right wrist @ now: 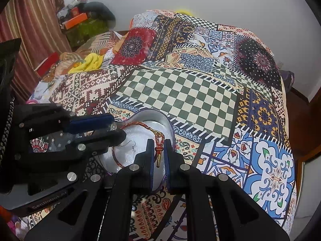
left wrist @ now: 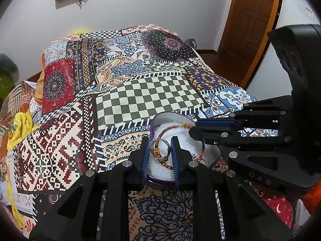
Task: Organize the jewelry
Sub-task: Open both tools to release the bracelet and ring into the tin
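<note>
A heart-shaped purple box (left wrist: 153, 127) with white padding lies on the patterned bedspread; it also shows in the right wrist view (right wrist: 152, 113). A red and gold braided bracelet (left wrist: 202, 147) lies in it, seen too in the right wrist view (right wrist: 140, 124). A silver ring (left wrist: 158, 140) stands between the fingers of my left gripper (left wrist: 160, 140), which are apart around it; whether the pads touch it I cannot tell. My right gripper (right wrist: 159, 142) is open over the box, the bracelet's knot and gold end (right wrist: 158, 157) between its fingers. A thin earring hook (right wrist: 131, 144) lies on the padding.
The patchwork bedspread (left wrist: 144, 94) covers the bed. A small gold ring (left wrist: 189, 217) lies on it near the left gripper's base. Yellow cloth (right wrist: 90, 63) and clutter lie at the bed's left side. A wooden door (left wrist: 250, 20) stands at the right.
</note>
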Demonstrator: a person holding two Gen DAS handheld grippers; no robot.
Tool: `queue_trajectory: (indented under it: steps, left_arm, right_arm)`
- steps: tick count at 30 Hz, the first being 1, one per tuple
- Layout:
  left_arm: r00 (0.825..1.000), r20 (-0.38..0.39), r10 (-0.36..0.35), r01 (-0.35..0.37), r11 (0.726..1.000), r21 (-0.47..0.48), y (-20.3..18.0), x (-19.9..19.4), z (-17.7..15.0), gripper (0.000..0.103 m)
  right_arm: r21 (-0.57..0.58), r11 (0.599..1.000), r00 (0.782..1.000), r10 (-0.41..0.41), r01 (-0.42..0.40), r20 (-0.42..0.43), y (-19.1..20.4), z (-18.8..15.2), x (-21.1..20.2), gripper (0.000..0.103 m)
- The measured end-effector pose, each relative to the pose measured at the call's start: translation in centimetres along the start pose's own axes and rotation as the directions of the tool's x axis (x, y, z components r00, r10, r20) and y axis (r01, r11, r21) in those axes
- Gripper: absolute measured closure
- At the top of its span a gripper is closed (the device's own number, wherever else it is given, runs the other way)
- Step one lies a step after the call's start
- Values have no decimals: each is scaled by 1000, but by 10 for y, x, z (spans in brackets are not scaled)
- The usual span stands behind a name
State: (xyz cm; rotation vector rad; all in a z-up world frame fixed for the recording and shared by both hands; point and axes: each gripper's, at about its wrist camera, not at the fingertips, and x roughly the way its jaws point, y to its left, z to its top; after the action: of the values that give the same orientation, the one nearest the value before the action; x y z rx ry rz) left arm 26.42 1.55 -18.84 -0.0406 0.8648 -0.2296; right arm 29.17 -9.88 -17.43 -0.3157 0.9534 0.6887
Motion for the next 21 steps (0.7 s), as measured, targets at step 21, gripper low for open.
queue_trajectory:
  steps: [21]
  left_arm:
    - [997, 67, 36, -36, 999, -9, -1, -56, -4, 72]
  right_arm:
    - [-16, 998, 994, -63, 65, 88, 20, -5, -50, 70]
